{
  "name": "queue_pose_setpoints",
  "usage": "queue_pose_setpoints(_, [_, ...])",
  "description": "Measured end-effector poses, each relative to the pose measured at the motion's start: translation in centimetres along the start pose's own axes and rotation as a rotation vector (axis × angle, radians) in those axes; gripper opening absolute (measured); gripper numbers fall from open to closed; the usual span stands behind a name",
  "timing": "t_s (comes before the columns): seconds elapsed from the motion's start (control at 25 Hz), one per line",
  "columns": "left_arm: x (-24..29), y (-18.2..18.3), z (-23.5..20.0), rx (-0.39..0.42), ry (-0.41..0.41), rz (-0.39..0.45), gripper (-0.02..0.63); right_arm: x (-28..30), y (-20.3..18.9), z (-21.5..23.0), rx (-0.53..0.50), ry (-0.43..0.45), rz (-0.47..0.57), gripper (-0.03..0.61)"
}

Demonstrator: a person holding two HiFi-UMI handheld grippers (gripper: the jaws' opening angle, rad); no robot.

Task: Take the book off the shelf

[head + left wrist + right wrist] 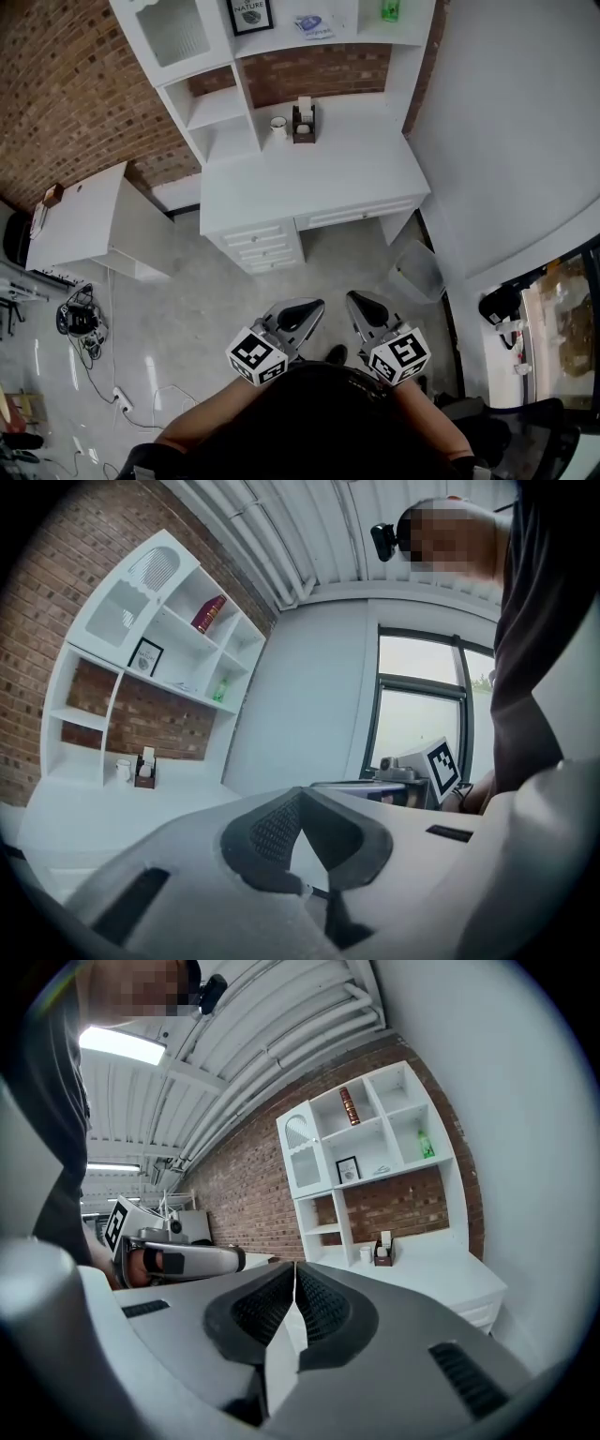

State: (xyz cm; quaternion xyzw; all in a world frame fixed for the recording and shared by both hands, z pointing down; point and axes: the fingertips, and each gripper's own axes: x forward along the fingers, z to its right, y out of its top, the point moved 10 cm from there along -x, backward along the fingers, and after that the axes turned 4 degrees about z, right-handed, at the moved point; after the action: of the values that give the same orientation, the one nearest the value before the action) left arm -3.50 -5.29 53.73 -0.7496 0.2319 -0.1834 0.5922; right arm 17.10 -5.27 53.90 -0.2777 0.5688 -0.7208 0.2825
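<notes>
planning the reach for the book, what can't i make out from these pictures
Left gripper view: book too small; title unreadable.
Right gripper view: book tiny; what it leans on is unclear.
Head view: the top edge cuts off the book's shelf.
Head view: framed picture cut by the top edge.

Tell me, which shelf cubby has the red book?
The top middle cubby, right of the arched door, holds the red book; lower ones hold a picture frame and a green bottle.
</notes>
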Motion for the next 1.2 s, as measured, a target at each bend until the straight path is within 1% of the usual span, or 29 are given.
queue_pose_setpoints(0.24, [3.2,0.3,-2.9,-0.028,0.035,-0.004,0.008,2.0,0.2,4.1,0.025,0.024,-0.016,0.018])
queue_pose_setpoints(0.36, [4.8,0.5,-4.8,-0.022,0.026,-0.009,0.008,3.8,0.4,5.9,0.027,0.02,-0.012,0.018])
queue_pose_setpoints(0.48, [6.2,1.1,-7.5,-0.026,0.017,-0.001,0.008,6.3,1.0,7.5,0.028,0.017,-0.021,0.018])
queue_pose_setpoints(0.6, [7.7,2.2,-11.3,-0.019,0.003,0.012,0.008,9.4,1.7,8.9,0.006,0.027,-0.036,0.018])
queue_pose_setpoints(0.68, [8.8,3.2,-14.2,-0.017,-0.011,0.02,0.008,12.0,2.6,10.0,-0.005,0.018,-0.024,0.018])
queue_pose_setpoints(0.88, [10.5,6.1,-21.5,-0.009,-0.086,-0.009,0.008,19.4,5.1,12.1,-0.002,-0.008,0.024,0.018])
queue_pose_setpoints(1.04, [10.7,8.9,-27.3,0.017,-0.107,-0.006,0.008,25.3,7.3,12.8,-0.014,-0.023,0.058,0.018])
queue_pose_setpoints(1.2, [9.6,10.5,-32.1,0.044,-0.12,-0.009,0.008,30.1,8.7,13.0,-0.046,-0.065,0.101,0.018])
